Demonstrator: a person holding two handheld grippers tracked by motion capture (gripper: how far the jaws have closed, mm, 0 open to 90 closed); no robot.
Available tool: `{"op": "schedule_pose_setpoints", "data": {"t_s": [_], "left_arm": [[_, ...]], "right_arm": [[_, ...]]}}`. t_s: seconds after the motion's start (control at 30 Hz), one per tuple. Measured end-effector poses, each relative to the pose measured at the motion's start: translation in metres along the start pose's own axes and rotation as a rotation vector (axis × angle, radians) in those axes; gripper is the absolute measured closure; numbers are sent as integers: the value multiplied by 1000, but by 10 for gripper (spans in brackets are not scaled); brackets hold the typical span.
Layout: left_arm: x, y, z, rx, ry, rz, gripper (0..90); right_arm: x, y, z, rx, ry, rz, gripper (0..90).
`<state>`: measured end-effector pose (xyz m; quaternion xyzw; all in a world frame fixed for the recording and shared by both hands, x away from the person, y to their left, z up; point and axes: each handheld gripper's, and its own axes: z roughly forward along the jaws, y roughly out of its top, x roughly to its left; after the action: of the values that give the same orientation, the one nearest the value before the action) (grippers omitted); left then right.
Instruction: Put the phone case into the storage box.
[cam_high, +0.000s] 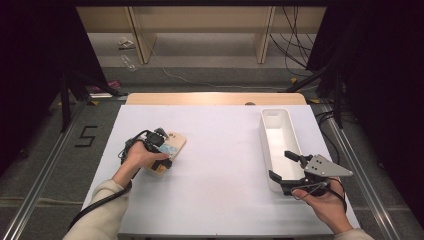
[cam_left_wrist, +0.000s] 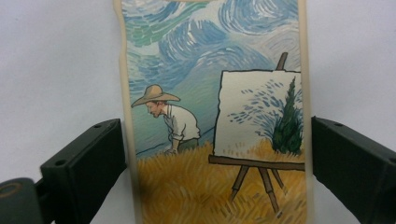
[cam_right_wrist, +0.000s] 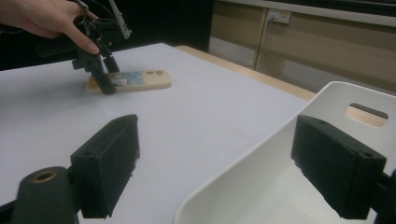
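My left tongs (cam_high: 162, 150) straddle the phone case (cam_high: 170, 150) on the desk (cam_high: 220, 165); my right tongs (cam_high: 287, 167) hang spread at the white bin (cam_high: 278, 131).

The case lies flat on the left half of the desk, well apart from every edge, with a broad bare stretch between it and the bin on the right. In the left gripper view, my left jaws sit just beside the case's two long edges; I cannot tell whether they press. The case (cam_left_wrist: 215, 112) is beige-rimmed, printed with a painter in a straw hat, an easel, yellow grass and a swirling blue sky. Its near and far ends are cut off there. My right jaws stand wide, holding nothing, one over the bin's near rim (cam_right_wrist: 261, 144).
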<state>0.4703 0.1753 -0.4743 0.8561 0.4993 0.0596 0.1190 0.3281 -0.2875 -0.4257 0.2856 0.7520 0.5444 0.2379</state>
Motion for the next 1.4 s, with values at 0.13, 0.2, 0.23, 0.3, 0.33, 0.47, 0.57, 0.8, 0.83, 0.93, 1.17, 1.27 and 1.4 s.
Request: {"op": "schedule_pose_setpoints", "data": {"t_s": [0.13,0.2,0.23,0.3,0.33,0.47,0.57,0.8,0.83,0.93,1.17,1.27,1.4], "left_arm": [[-1,0,0,3,-5,2,71],[0,0,0,4,-11,-4,75],[1,0,0,2,-13,-9,76],[1,0,0,1,-13,-10,78],[1,0,0,1,-13,-11,78],[1,0,0,1,-14,-19,83],[1,0,-1,0,-7,-27,92],[0,0,-1,0,-2,-36,102],[0,0,-1,0,-2,-37,103],[0,0,-1,-1,0,-41,105],[0,0,-1,-2,3,-44,110],[0,-1,-1,-8,2,-48,112],[0,-1,-2,-10,2,-45,113]], "right_arm": [[0,0,0,0,0,0,161],[0,0,0,0,0,0,161],[0,0,0,1,1,0,161],[0,0,0,1,0,0,161],[0,0,0,0,0,1,161],[0,0,0,1,1,-1,161],[0,0,0,-1,1,-1,161],[0,0,0,-1,1,0,161],[0,0,0,-1,1,-1,161],[0,0,0,-1,0,-1,161],[0,0,-1,-3,0,-1,161],[0,0,-1,-3,1,-1,161],[0,0,-1,-4,0,-2,161]]}}
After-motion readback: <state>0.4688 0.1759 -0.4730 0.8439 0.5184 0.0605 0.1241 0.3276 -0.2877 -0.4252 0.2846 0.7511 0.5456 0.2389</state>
